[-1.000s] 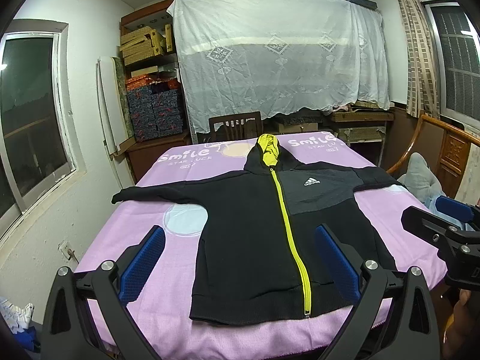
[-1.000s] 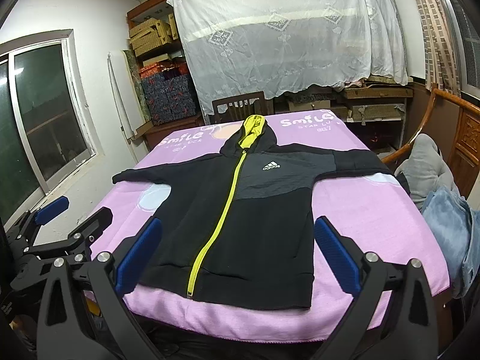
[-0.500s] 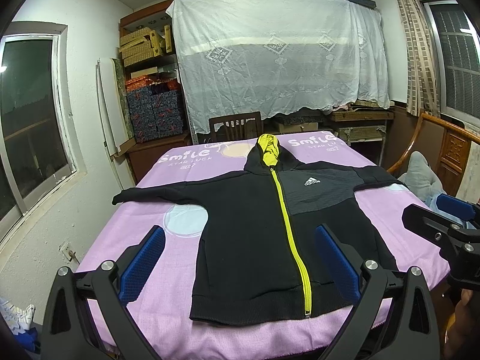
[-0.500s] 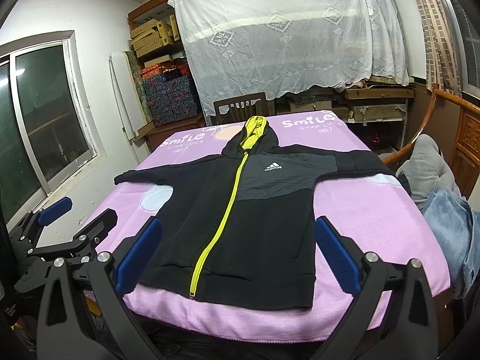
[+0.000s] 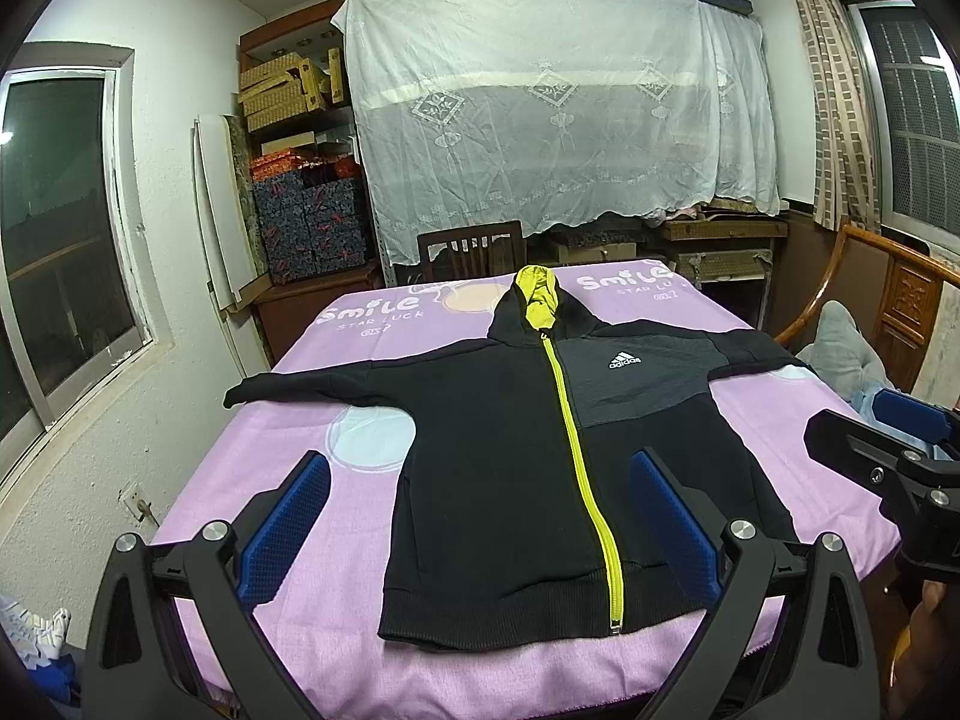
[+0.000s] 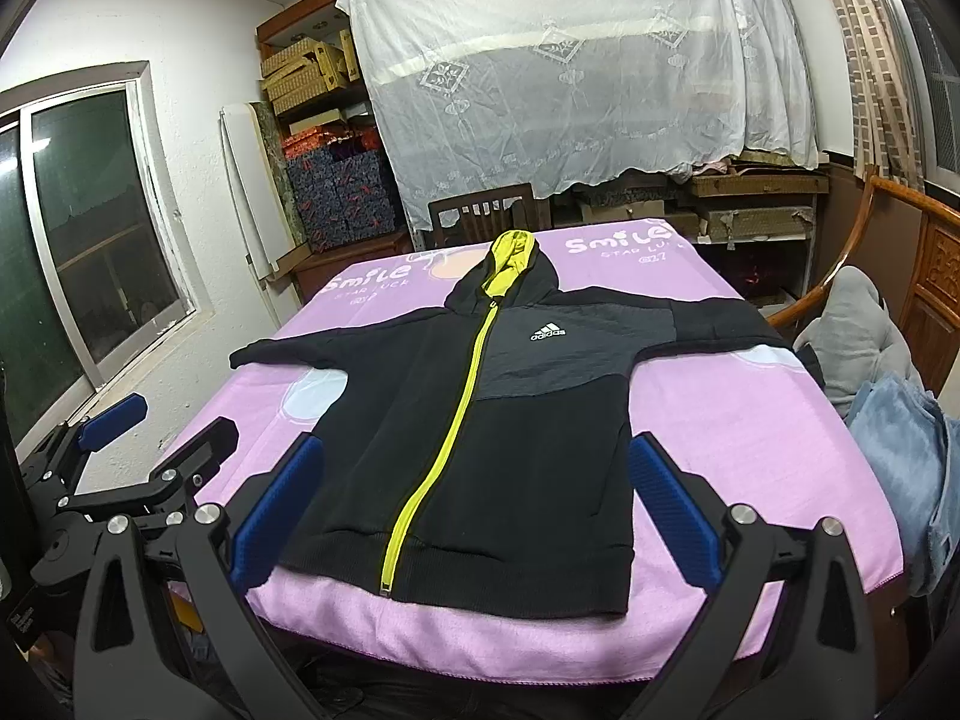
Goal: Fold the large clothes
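A black zip hoodie with a yellow zipper and yellow hood lining lies flat and face up on the pink blanket, sleeves spread to both sides. It also shows in the right wrist view. My left gripper is open and empty, held above the near edge of the table in front of the hem. My right gripper is open and empty, also short of the hem. Each gripper shows at the edge of the other's view, the left one and the right one.
The pink blanket covers a table. A wooden chair stands at the far end. A wooden armchair with grey and blue clothes is at the right. Shelves with boxes and a draped white cloth fill the back wall.
The right wrist view has shifted slightly, so the hoodie sits a bit further right in it. The left gripper has barely moved. Both stay open.
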`<state>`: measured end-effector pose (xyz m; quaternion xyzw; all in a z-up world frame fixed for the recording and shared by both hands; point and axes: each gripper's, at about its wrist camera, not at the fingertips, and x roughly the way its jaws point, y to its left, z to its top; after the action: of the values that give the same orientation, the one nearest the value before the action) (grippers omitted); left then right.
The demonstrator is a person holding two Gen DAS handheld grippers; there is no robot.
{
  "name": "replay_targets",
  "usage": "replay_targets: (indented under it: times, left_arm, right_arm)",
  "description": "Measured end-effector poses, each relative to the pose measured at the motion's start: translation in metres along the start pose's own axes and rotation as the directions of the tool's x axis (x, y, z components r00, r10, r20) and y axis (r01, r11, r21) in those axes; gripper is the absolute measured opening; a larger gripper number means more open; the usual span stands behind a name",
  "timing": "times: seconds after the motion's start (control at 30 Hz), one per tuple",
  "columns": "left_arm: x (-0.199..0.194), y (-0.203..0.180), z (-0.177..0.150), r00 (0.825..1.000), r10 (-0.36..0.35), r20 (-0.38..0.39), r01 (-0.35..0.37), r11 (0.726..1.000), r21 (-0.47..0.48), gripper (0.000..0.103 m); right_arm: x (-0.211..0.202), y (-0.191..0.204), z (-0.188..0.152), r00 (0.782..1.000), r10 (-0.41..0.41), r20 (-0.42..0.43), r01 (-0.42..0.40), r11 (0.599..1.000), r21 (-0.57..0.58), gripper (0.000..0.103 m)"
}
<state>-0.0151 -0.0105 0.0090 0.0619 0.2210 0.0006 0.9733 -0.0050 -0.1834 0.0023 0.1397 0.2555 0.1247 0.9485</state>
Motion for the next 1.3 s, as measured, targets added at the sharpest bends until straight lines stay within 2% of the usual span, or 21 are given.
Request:
replay_targets:
  times: [1.03, 1.2, 1.3]
  left_arm:
    - [-0.004, 0.003, -0.007, 1.0, -0.001, -0.01, 0.001, 1.0, 0.003, 0.1]
    - [0.007, 0.01, -0.009, 0.999, -0.019, -0.042, 0.019, 1.0, -0.007, 0.1]
    - [0.024, 0.028, -0.012, 0.996, 0.0, -0.092, -0.003, 0.999, -0.036, 0.1]
  right_arm:
    - [0.005, -0.001, -0.011, 1.0, 0.008, -0.006, -0.008, 1.0, 0.005, 0.099]
    - [0.006, -0.003, -0.012, 1.0, 0.01, -0.011, -0.01, 1.0, 0.011, 0.099]
    - [0.01, -0.009, -0.013, 0.999, 0.024, -0.026, -0.023, 0.999, 0.031, 0.099]
